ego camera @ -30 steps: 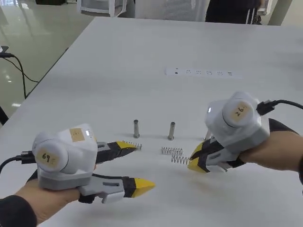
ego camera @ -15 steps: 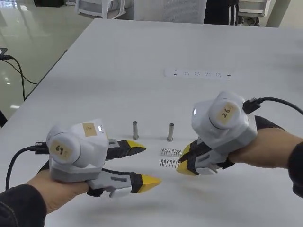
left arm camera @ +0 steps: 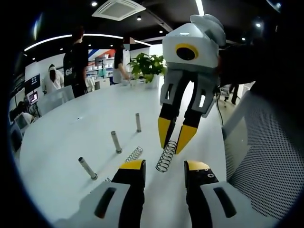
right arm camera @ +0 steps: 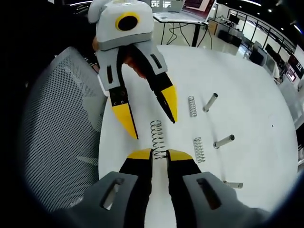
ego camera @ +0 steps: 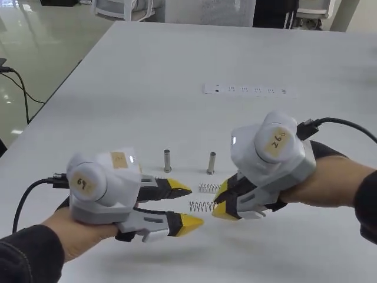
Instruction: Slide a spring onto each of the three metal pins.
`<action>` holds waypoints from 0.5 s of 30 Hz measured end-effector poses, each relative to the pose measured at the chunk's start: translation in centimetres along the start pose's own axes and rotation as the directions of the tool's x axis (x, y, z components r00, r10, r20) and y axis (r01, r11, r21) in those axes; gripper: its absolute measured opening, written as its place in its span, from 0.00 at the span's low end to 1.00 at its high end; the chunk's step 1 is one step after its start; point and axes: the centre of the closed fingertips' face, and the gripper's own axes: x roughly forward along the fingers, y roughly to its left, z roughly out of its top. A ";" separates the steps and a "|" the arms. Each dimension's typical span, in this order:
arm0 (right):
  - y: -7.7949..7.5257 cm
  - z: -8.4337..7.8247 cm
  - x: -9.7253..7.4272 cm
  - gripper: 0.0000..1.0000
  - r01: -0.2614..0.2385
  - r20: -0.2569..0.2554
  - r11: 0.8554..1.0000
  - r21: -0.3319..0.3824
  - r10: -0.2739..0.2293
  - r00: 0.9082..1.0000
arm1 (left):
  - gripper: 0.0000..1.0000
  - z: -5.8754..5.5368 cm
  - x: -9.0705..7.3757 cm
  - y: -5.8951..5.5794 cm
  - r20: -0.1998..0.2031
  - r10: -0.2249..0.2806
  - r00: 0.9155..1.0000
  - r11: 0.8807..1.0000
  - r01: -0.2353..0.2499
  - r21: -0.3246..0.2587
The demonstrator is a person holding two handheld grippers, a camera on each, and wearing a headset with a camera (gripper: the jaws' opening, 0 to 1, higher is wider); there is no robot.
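My right gripper [ego camera: 221, 202] [right arm camera: 160, 154] is shut on one end of a steel spring [ego camera: 201, 206] [right arm camera: 157, 136] [left arm camera: 166, 156], which sticks out level toward my left gripper. My left gripper [ego camera: 186, 206] [left arm camera: 165, 165] is open, its yellow tips on either side of the spring's free end without touching it. Two upright metal pins [ego camera: 167, 160] [ego camera: 211, 163] stand just behind on the white table; a third pin [right arm camera: 232, 184] [left arm camera: 88, 168] shows in both gripper views. A second spring [ego camera: 208, 188] [right arm camera: 198, 149] lies beside the pins, and a third spring [right arm camera: 192, 106] lies further off.
A white power strip [ego camera: 244, 90] lies flat further back on the table [ego camera: 147, 88]. The table's left edge drops to the floor, where a black cable [ego camera: 23, 94] runs. A mesh chair [left arm camera: 266, 156] stands close behind the hands. People stand beyond the table's far end [left arm camera: 76, 57].
My right gripper has carried the spring to the left, toward the left gripper. My left gripper has moved right to meet it, so its open tips now flank the spring's free end.
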 end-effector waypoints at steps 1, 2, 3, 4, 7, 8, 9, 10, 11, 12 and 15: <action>0.1 0.0 0.0 0.13 -0.006 -0.001 1.000 -0.006 0.006 1.000 | 0.28 0.0 0.1 -0.1 0.000 -0.005 1.000 1.000 0.005 0.004; 0.3 0.0 0.0 0.13 -0.011 0.001 1.000 -0.014 0.011 1.000 | 0.28 0.0 0.1 -0.2 -0.002 -0.007 1.000 1.000 0.007 0.005; 0.4 0.1 0.0 0.13 -0.015 0.002 1.000 -0.022 0.015 1.000 | 0.27 -0.1 0.2 -0.2 -0.004 -0.009 1.000 1.000 0.009 0.007; 0.5 0.1 0.0 0.13 -0.018 0.001 0.999 -0.026 0.018 1.000 | 0.26 -0.1 0.2 -0.3 -0.006 -0.011 1.000 1.000 0.011 0.009; 0.6 0.0 0.0 0.13 -0.021 -0.006 0.999 -0.040 0.020 1.000 | 0.23 -0.2 0.3 -0.5 -0.009 -0.020 1.000 1.000 0.020 0.016; 0.7 0.0 0.0 0.13 -0.024 -0.008 0.999 -0.041 0.024 1.000 | 0.22 -0.2 0.3 -0.5 -0.011 -0.022 1.000 1.000 0.023 0.018; 0.7 0.0 0.0 0.13 -0.025 -0.009 0.999 -0.043 0.025 1.000 | 0.21 -0.3 0.3 -0.6 -0.014 -0.025 1.000 0.999 0.026 0.020; 0.7 0.0 0.0 0.13 -0.026 -0.011 0.999 -0.046 0.025 1.000 | 0.21 -0.3 0.3 -0.6 -0.015 -0.027 1.000 0.999 0.027 0.021; 0.8 -0.1 0.0 0.13 -0.029 -0.013 0.998 -0.049 0.028 1.000 | 0.20 -0.3 0.3 -0.6 -0.015 -0.029 0.999 0.999 0.029 0.022; 0.9 0.0 0.0 0.13 -0.030 -0.011 0.998 -0.053 0.030 0.999 | 0.19 -0.3 0.3 -0.7 -0.017 -0.030 0.999 0.999 0.031 0.026; 1.0 0.1 0.0 0.13 -0.034 -0.015 0.998 -0.060 0.033 0.999 | 0.16 -0.5 0.3 -0.7 -0.025 -0.034 0.999 0.999 0.035 0.040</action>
